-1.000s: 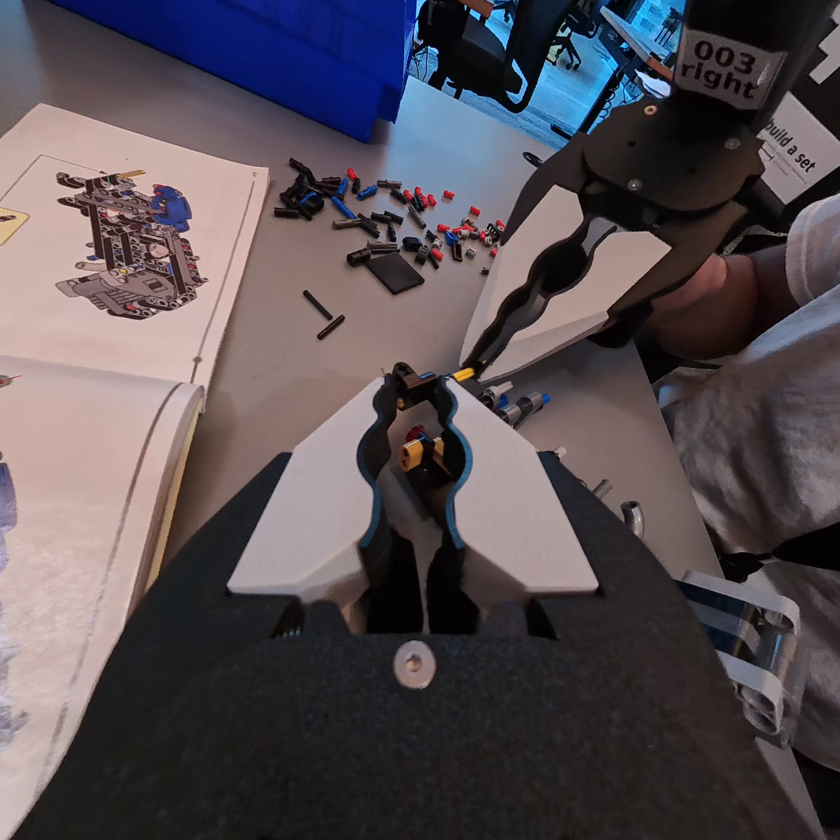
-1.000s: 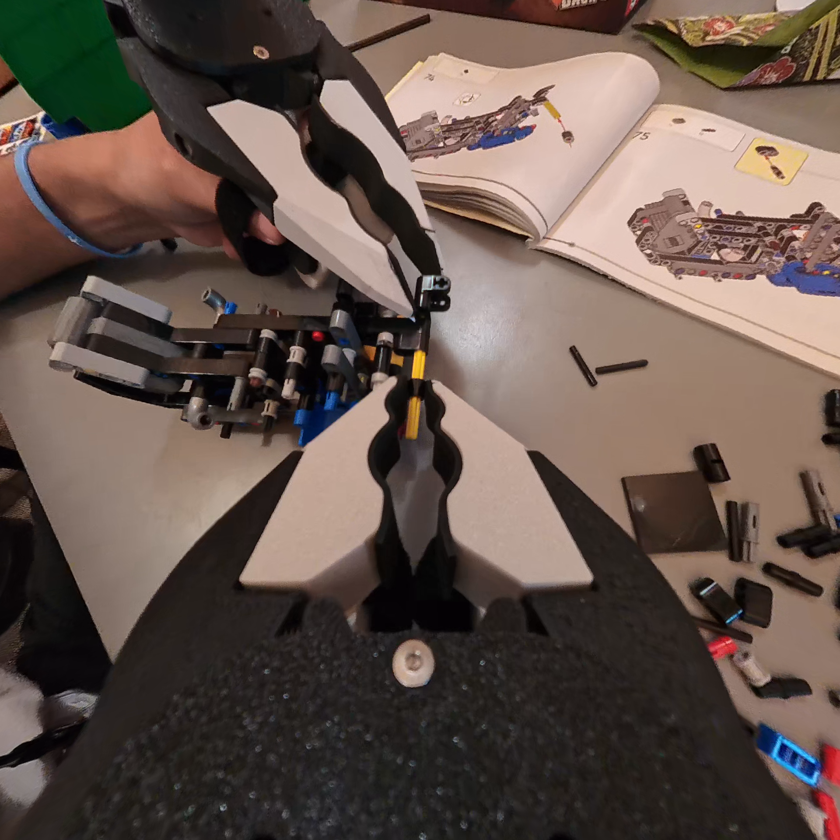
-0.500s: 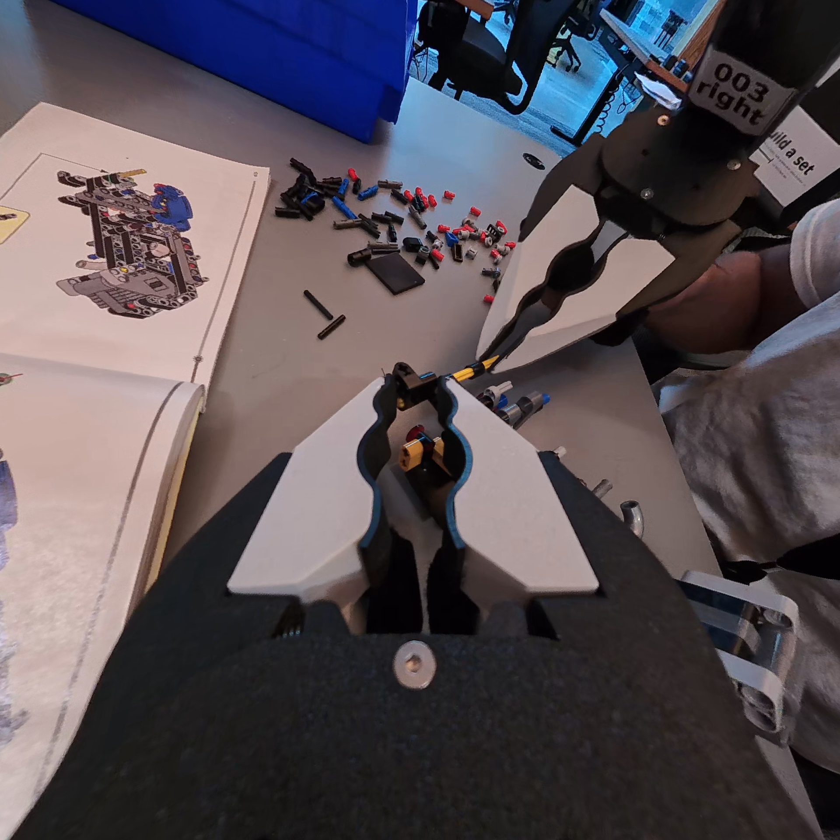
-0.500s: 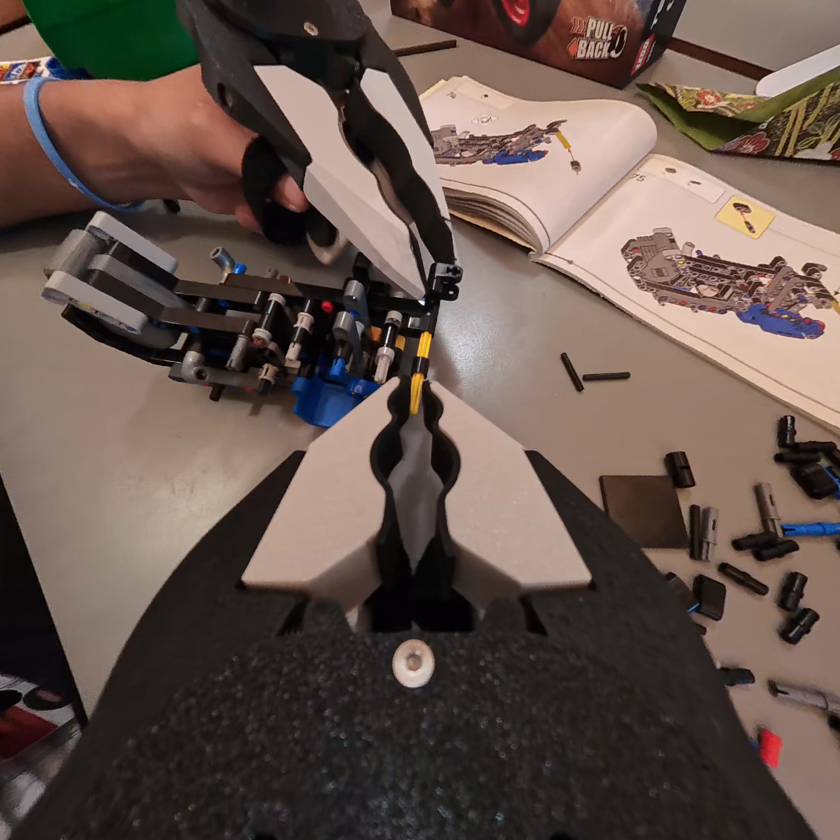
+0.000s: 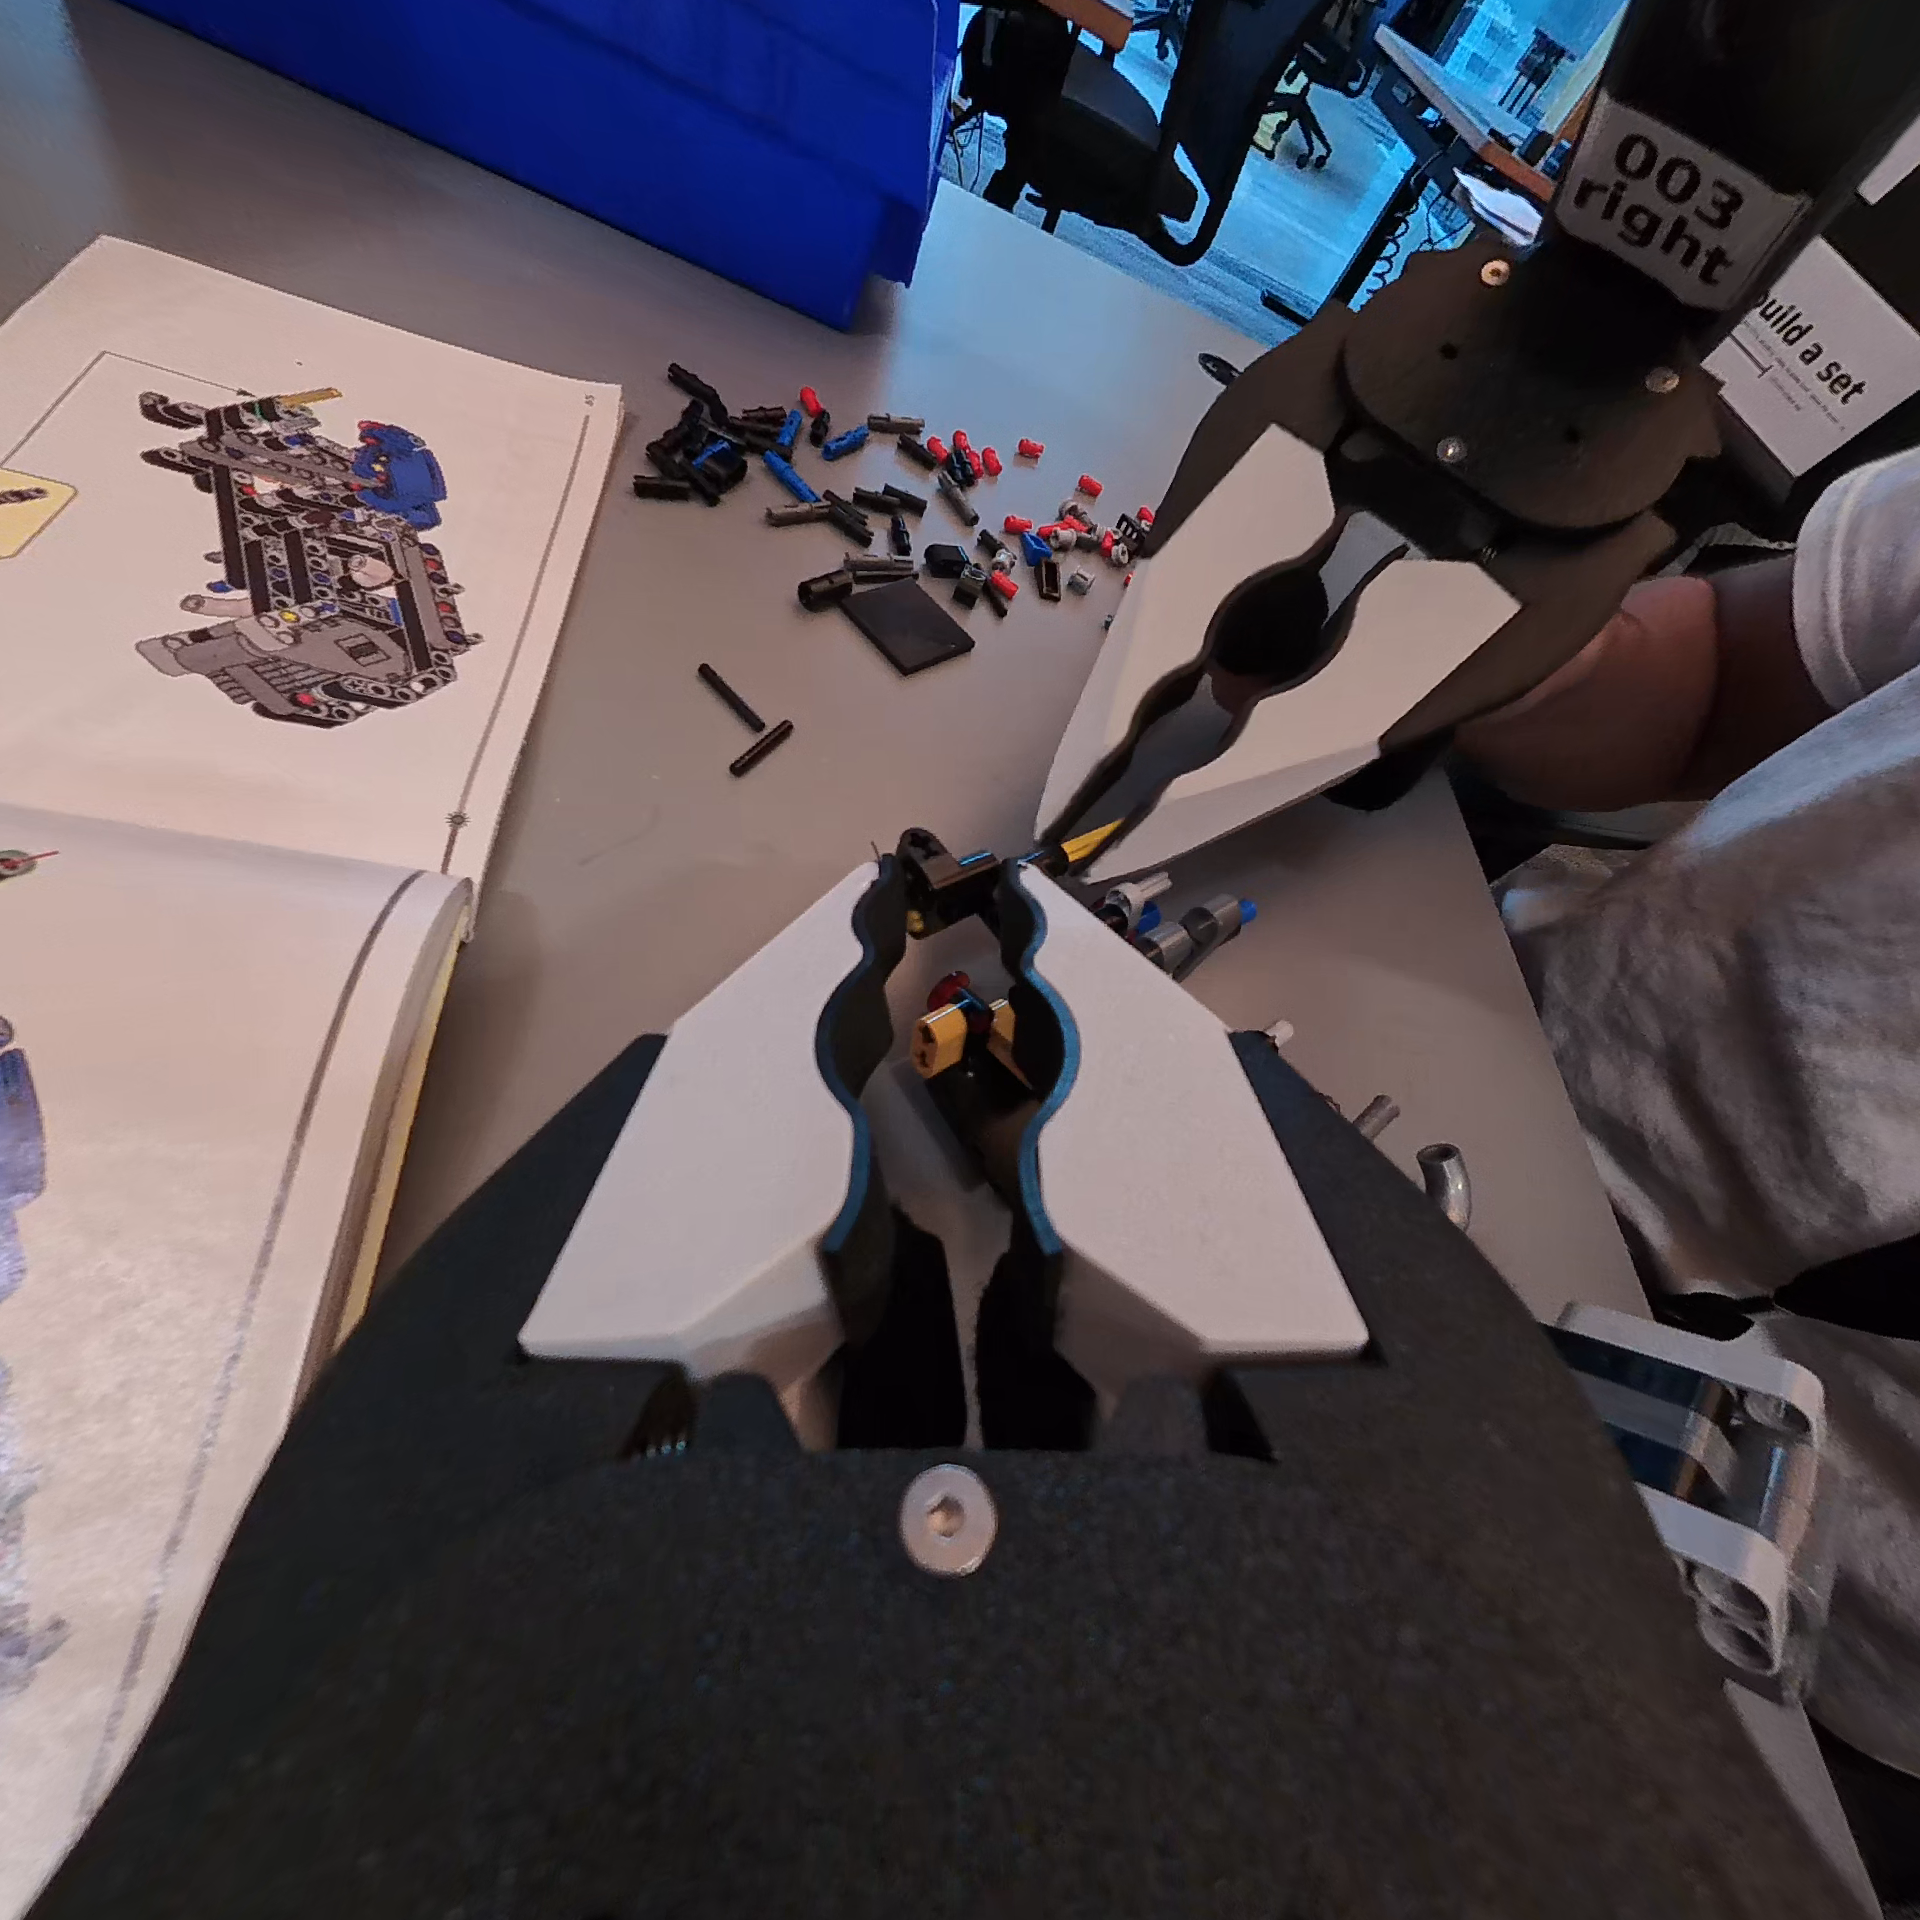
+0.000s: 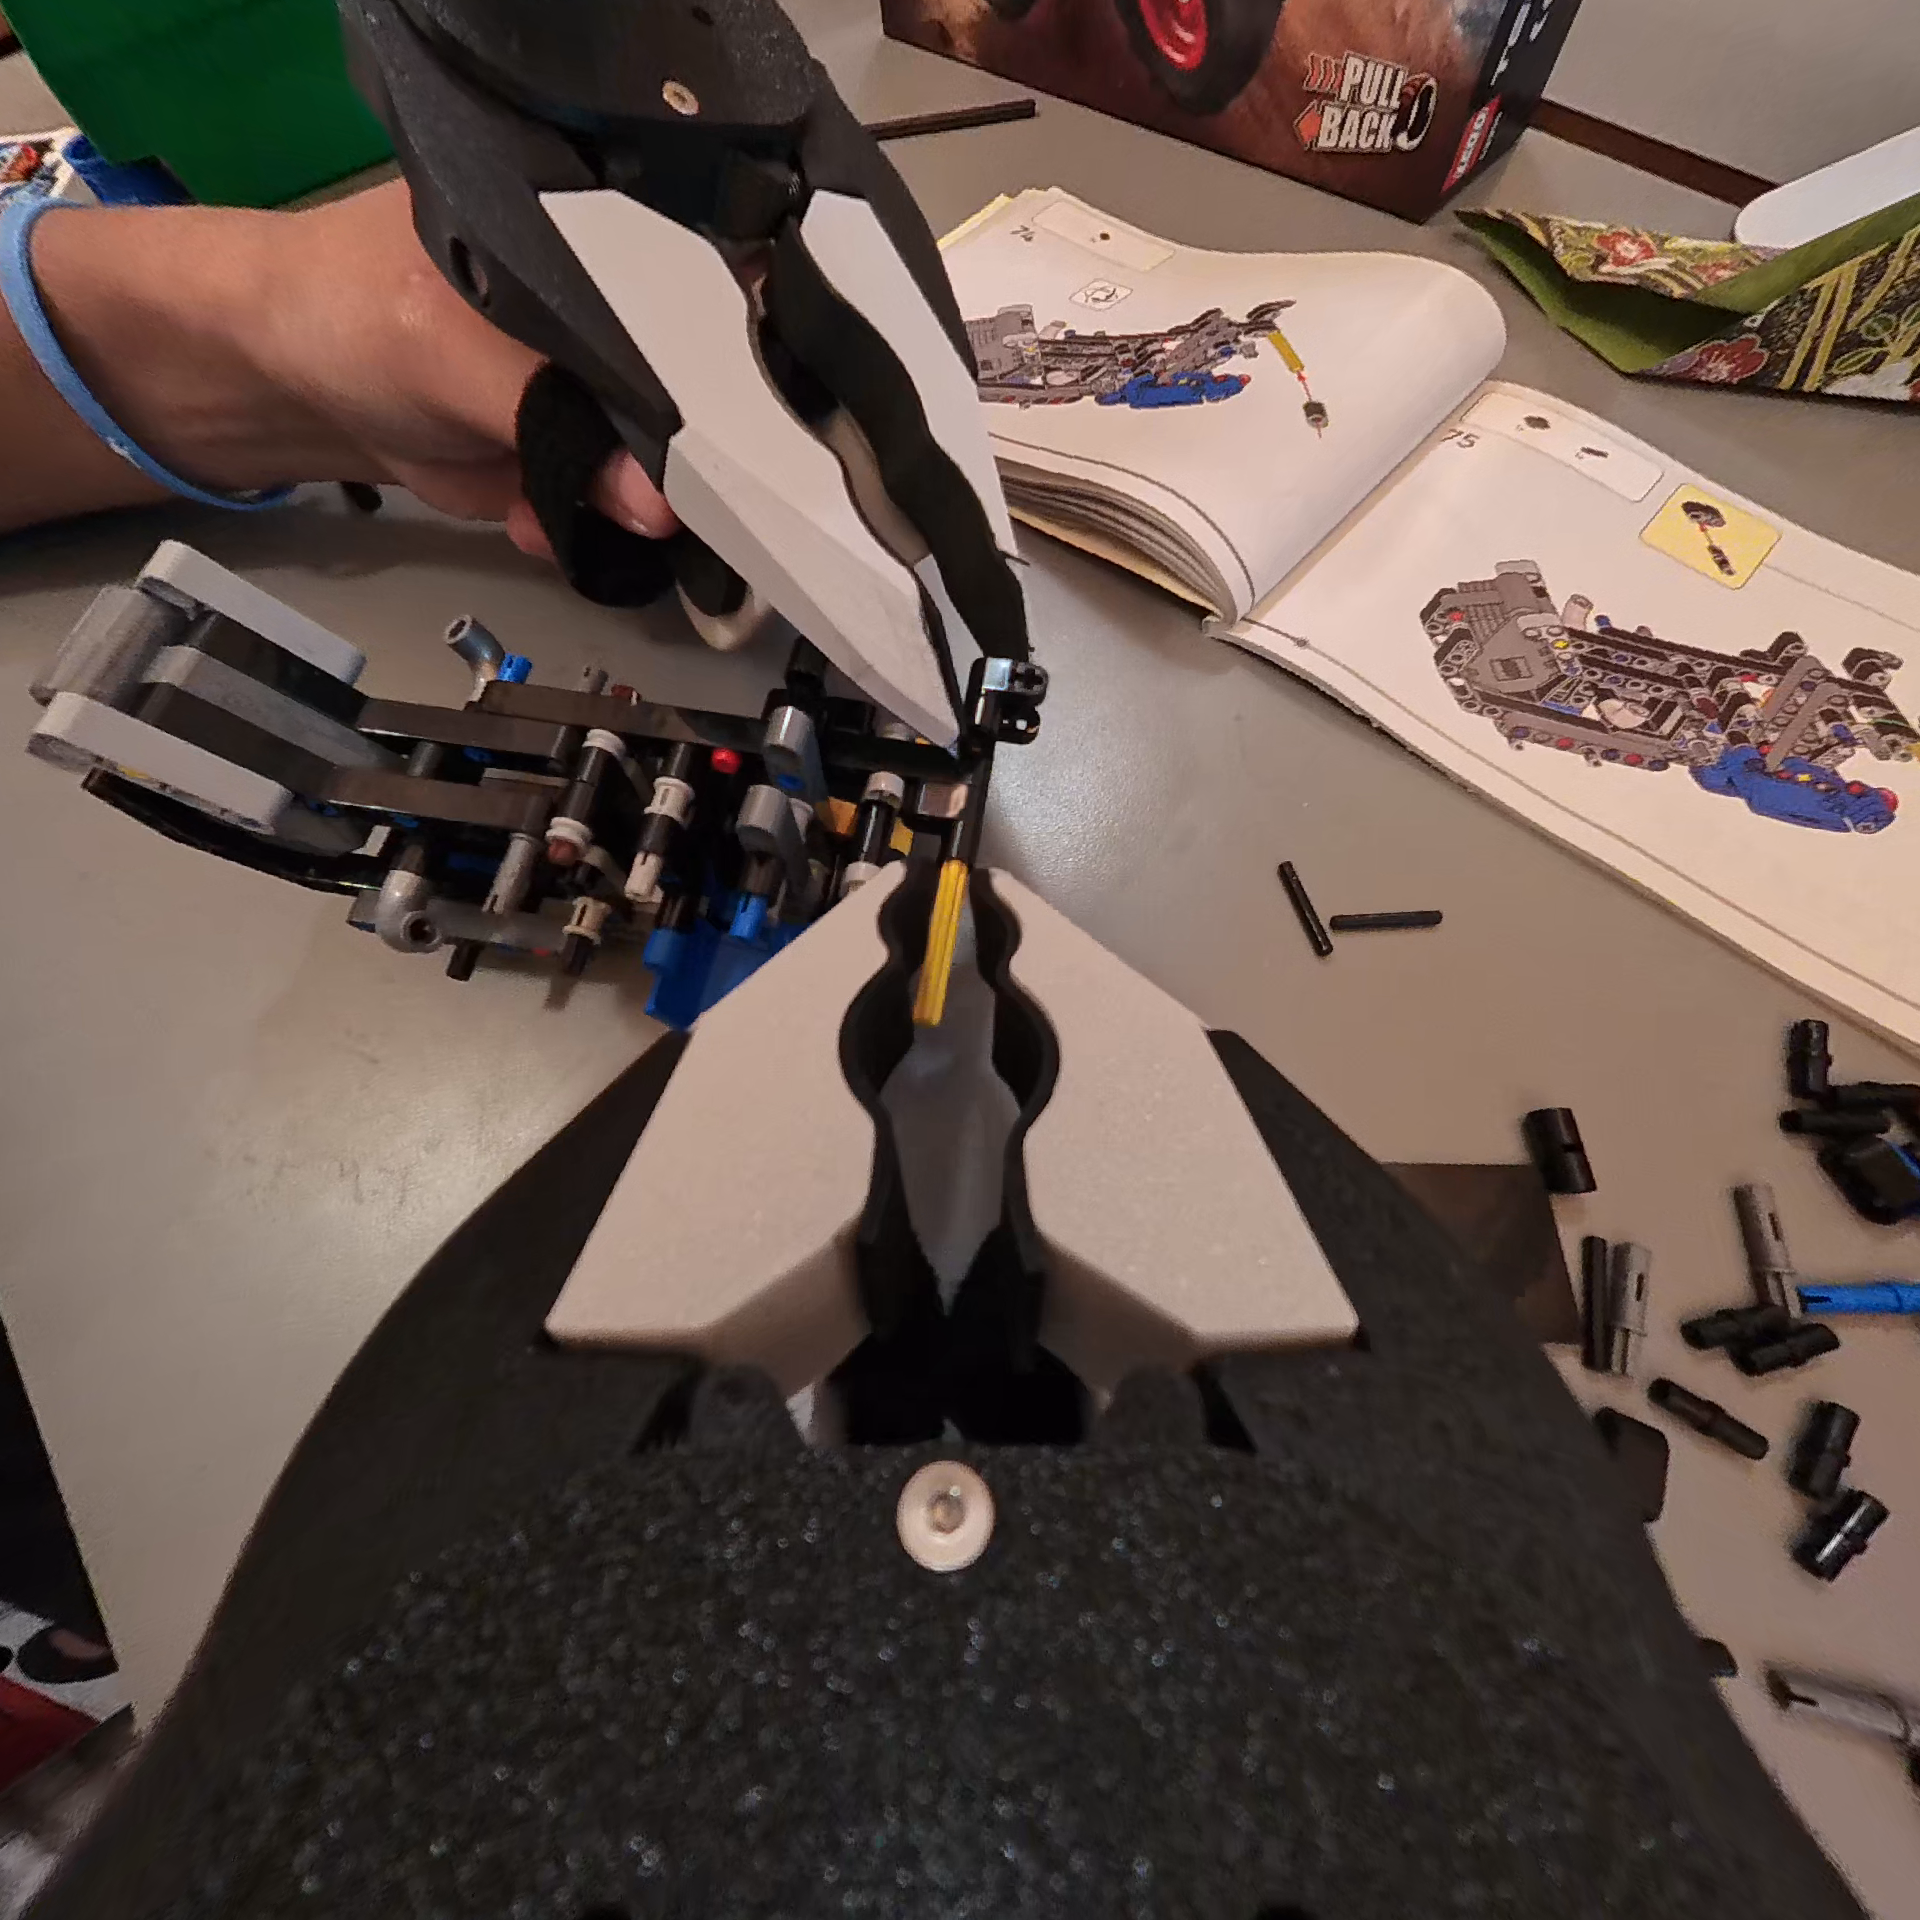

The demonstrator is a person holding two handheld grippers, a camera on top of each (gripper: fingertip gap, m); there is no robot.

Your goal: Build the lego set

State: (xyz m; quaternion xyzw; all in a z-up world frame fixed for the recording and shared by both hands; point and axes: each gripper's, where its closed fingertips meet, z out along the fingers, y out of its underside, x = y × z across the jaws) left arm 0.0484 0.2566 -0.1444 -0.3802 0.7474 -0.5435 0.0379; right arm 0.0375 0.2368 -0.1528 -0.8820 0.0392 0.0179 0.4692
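Chassis (image 6: 499, 790) of the lego set lies on the table (image 6: 260, 1143) at the left, steadied by the left gripper (image 6: 971, 717), whose fingers pinch the black connector (image 6: 1008, 691) at its near end, probably to brace it against pushing. Rightward, the right gripper (image 6: 940, 914) has its fingers closed narrowly on the yellow axle (image 6: 940, 945), its far tip entering the chassis below that connector. Instruction booklet (image 6: 1558, 582) lies open beyond; loose pieces (image 6: 1766, 1278) scatter at right.

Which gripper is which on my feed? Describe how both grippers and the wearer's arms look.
Both match: the left gripper and right gripper have grainy black bodies, pale grey wedge fingers with wavy black pads and a silver screw. The right one carries a grey tag. A blue wristband circles the left wrist; a white sleeve covers the right arm.
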